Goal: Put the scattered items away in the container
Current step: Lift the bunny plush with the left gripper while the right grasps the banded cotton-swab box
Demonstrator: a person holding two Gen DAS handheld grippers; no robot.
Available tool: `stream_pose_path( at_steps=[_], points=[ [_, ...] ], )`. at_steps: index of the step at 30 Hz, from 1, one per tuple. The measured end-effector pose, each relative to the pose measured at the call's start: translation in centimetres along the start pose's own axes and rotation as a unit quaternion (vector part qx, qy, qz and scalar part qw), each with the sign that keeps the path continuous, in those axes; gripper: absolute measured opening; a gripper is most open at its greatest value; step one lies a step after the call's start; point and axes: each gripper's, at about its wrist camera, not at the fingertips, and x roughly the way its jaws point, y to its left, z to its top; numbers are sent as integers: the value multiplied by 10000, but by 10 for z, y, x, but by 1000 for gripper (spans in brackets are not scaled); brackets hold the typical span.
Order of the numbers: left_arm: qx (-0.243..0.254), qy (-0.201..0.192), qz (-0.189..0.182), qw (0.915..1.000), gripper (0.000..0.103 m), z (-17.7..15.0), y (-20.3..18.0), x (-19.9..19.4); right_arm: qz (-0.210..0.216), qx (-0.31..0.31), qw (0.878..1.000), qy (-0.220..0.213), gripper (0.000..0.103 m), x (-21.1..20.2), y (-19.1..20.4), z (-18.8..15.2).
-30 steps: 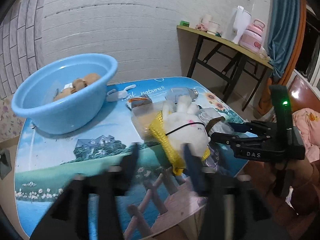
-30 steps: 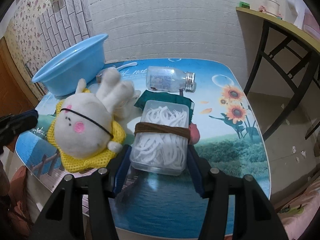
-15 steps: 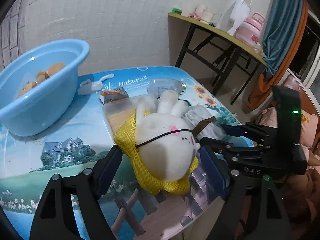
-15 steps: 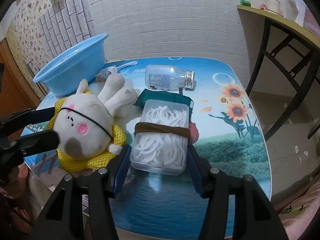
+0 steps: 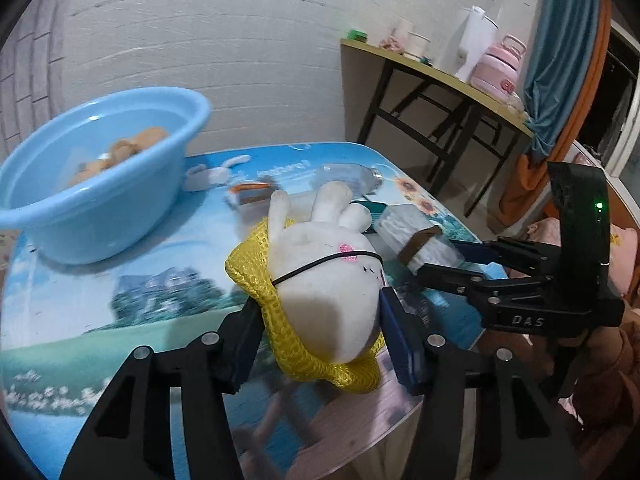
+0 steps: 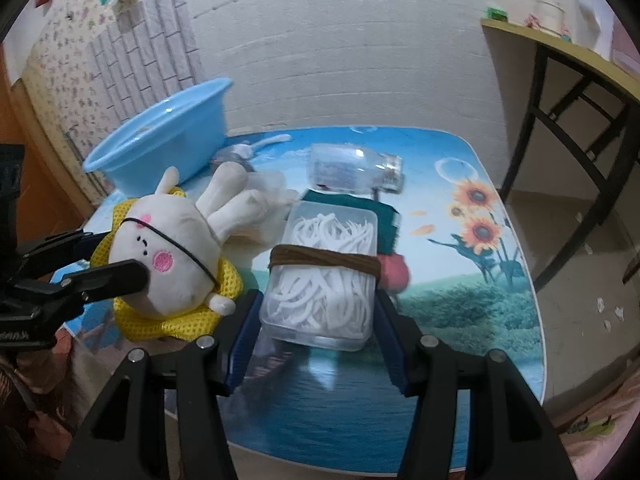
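Observation:
A white plush rabbit (image 5: 324, 276) in a yellow net (image 5: 248, 272) lies near the table's front edge. My left gripper (image 5: 320, 340) straddles it, and its jaws are closing with both pads pressing the rabbit's sides. From the right wrist view the rabbit (image 6: 168, 248) has the left gripper (image 6: 116, 254) at its face. My right gripper (image 6: 316, 328) is shut on a clear box of white picks (image 6: 324, 272) bound with a brown band. The blue basin (image 5: 100, 220) stands at the back left with brown items (image 5: 120, 152) inside.
A clear bottle (image 6: 352, 168) lies behind the box on a green cloth (image 6: 386, 216). A white spoon (image 6: 268, 144) lies beside the basin (image 6: 160, 152). A red thing (image 6: 394, 274) shows right of the box. A side table (image 6: 560, 48) stands at the right.
My left gripper came up to the rabbit, spread its jaws wide around it, then narrowed them onto its sides. The right gripper and the box have not moved.

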Motion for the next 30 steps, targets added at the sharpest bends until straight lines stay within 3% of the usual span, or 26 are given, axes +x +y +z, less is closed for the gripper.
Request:
stream_pose_path(
  at_steps=[3, 7, 11, 20, 27, 30],
  points=[
    [-68, -88, 268, 9996, 55, -6, 11, -15, 100, -163, 9998, -23, 54, -3, 12, 0],
    [-14, -195, 1088, 9939, 55, -17, 22, -36, 256, -387, 9989, -35, 54, -4, 30, 1],
    [-41, -139, 1556, 9877, 55, -27, 35, -51, 425, -579, 9974, -12, 54, -2, 50, 0],
    [-291, 8, 2049, 9783, 62, -43, 62, -67, 692, -981, 9928, -11, 54, 4, 84, 9],
    [115, -41, 2686, 9632, 81, -41, 56, -67, 798, -1206, 9895, 13, 54, 7, 101, 9],
    [177, -73, 2771, 9607, 82, -43, 57, -70, 820, -1269, 9885, 30, 54, 8, 103, 8]
  ],
)
